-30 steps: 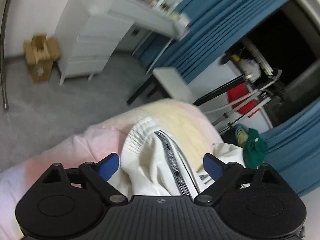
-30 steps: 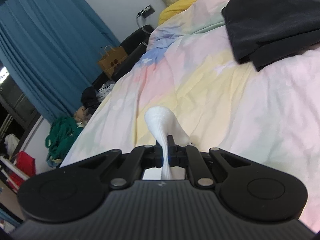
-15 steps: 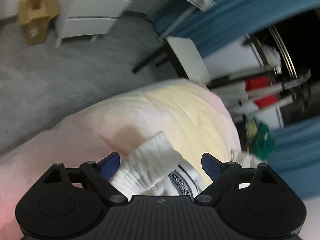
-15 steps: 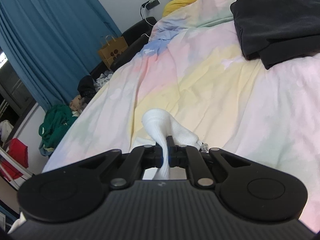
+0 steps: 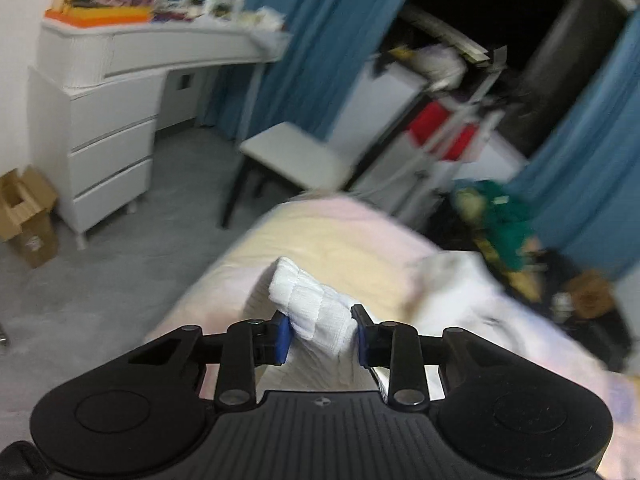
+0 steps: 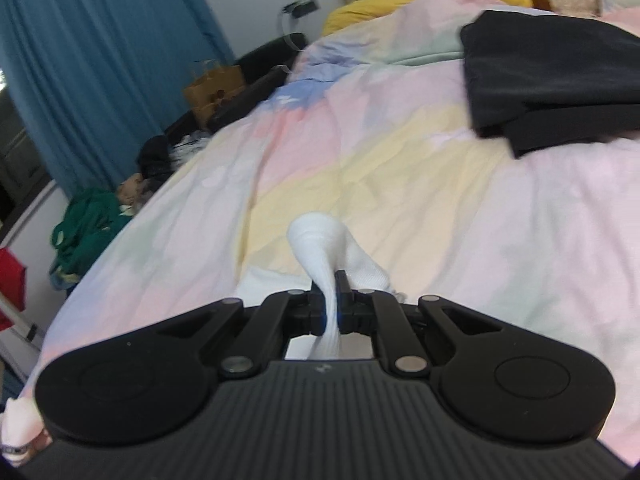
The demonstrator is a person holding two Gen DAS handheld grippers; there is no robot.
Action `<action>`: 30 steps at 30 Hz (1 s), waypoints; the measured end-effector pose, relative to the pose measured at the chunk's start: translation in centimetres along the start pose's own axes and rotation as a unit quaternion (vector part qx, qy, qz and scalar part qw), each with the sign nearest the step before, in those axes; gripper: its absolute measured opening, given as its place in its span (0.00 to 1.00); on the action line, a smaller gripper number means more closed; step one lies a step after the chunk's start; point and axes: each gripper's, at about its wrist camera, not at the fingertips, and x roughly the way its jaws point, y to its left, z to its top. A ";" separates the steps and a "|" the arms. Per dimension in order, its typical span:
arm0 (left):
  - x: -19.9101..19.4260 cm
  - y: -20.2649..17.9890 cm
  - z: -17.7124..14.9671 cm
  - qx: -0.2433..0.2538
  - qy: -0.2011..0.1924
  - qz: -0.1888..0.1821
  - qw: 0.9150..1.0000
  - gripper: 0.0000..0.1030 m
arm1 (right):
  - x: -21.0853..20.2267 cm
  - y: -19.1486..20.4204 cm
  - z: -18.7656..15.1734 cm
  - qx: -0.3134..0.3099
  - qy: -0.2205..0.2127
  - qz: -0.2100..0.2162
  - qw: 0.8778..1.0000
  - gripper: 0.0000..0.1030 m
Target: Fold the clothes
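Between the left gripper (image 5: 320, 330), its blue-padded fingers (image 5: 282, 333) closed to a narrow gap, sits a thick ribbed band of the white garment (image 5: 316, 308), low in the middle of the left wrist view. The band bulges out above the pads, so the hold looks to be on a rounded roll rather than a flat layer; a tug could let it squeeze out.

The right gripper (image 6: 330, 306) has its fingers nearly together on a thin twisted neck of the same white cloth, lower centre of the right wrist view, with a bunched lobe standing up beyond them. That twist is the main risk: if the two grippers pull apart, the cloth may stay roped and any fold would come out crooked.

The rest of the garment lies crumpled on the pastel bed cover (image 6: 500, 220), close to the bed's edge in the left wrist view, where slack might slide toward the floor (image 5: 120, 248). A black garment (image 6: 560, 80) rests at upper right, well apart.
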 end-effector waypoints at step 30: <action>-5.5 18.1 -19.3 -0.379 0.098 -0.149 0.908 0.95 | -5.4 2.1 -1.7 -0.021 -0.013 0.070 0.997 0.80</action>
